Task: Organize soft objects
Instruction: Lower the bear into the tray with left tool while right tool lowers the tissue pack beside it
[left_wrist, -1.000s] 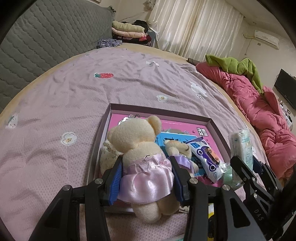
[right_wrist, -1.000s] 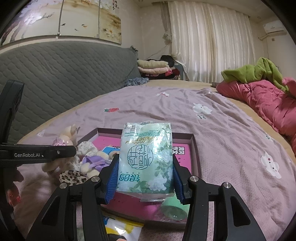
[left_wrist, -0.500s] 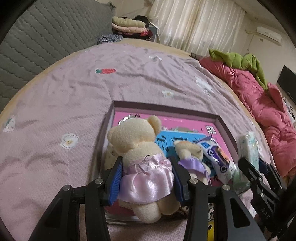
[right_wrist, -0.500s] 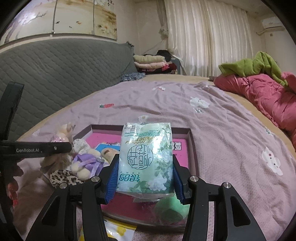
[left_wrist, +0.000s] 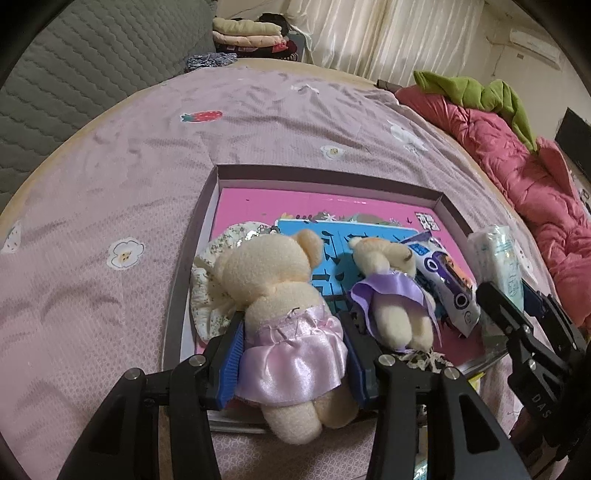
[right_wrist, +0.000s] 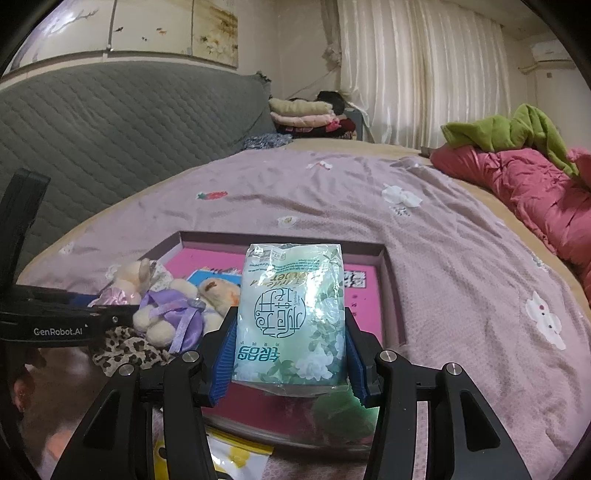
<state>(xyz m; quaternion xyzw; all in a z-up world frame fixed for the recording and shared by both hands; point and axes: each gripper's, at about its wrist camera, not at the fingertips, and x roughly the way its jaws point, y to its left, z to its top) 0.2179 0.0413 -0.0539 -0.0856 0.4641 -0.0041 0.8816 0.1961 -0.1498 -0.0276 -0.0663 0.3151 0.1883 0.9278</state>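
Left gripper is clamped on the bear in the pink satin dress, blue pads pressed into the skirt on both sides. The bear hangs face-down over the near-left corner of the shallow box, head over the box floor, feet past the near rim.

Right gripper is clamped on the green tissue pack, held upright (print upside down), pads on both long edges. It sits over the near edge of the box, right of centre.

Already in the box:
- floral fabric piece, left side, under the held bear's head
- smaller bear in the purple dress, lying face-down, just right of the held bear
- purple-and-white packet, touching the small bear's right side, near the right wall
- leopard-print fabric at the near edge, under the small bear's feet

A green soft item lies below the tissue pack at the near rim (can't tell what it is). A yellow-and-white packet lies on the bedspread just outside the near rim.

Pink quilt with a green garment on it runs along the bed's right edge.
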